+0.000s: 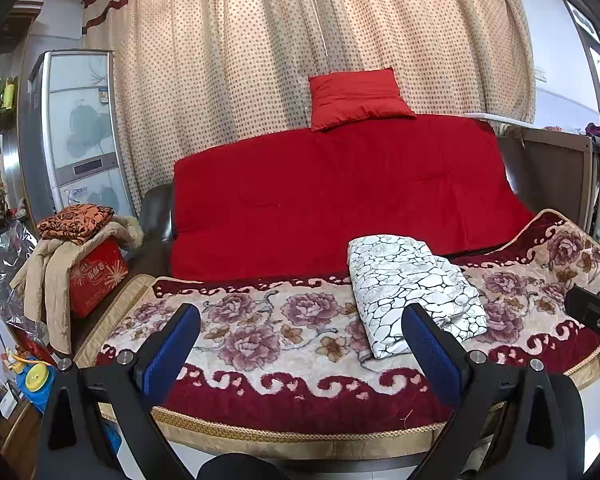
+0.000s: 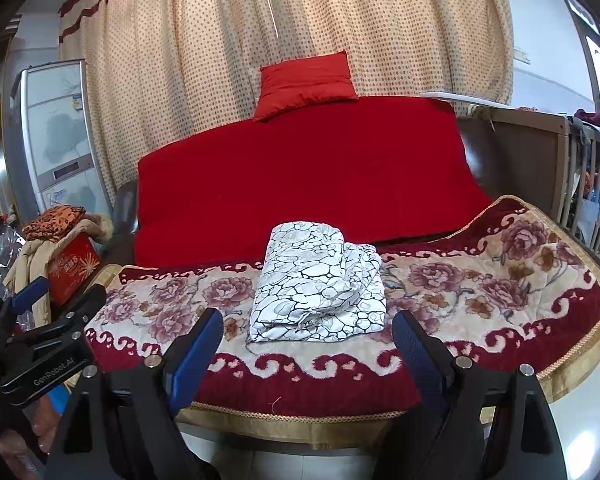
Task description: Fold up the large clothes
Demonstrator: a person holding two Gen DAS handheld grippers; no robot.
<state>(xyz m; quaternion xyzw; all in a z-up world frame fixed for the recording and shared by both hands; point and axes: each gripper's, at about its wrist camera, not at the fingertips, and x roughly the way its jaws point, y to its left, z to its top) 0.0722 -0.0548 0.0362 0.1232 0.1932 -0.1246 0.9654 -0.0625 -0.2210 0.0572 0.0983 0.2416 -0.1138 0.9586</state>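
Folded white garment point(image 2: 320, 280), patterned with dark crackle lines, is seen lying on the floral blanket point(image 2: 480, 280) that covers the seat of the sofa, right of centre in the left wrist view and dead ahead in the right wrist view. It is already bundled into a thick rectangle, with a looser second layer bulging along its right side.

Left gripper point(image 1: 300, 344): fingers spread wide, nothing between them, held short of the blanket's near edge. Right gripper point(image 2: 304, 352): fingers likewise released and empty, the bundle framed beyond them but not touched.

Risks noted, as judgement only:
- The loose right-hand layer could be dragged open if only the top ply is pinched; the stack would then unroll.
- The plush blanket could be caught along with the cloth if the fingers are driven too low, rucking the blanket.
- A one-sided lift would likely let the bundle sag and spill, since it looks soft and heavy.
- The red cover point(image 2: 300, 184) behind leaves little room; a push forward could shove the bundle against the backrest.
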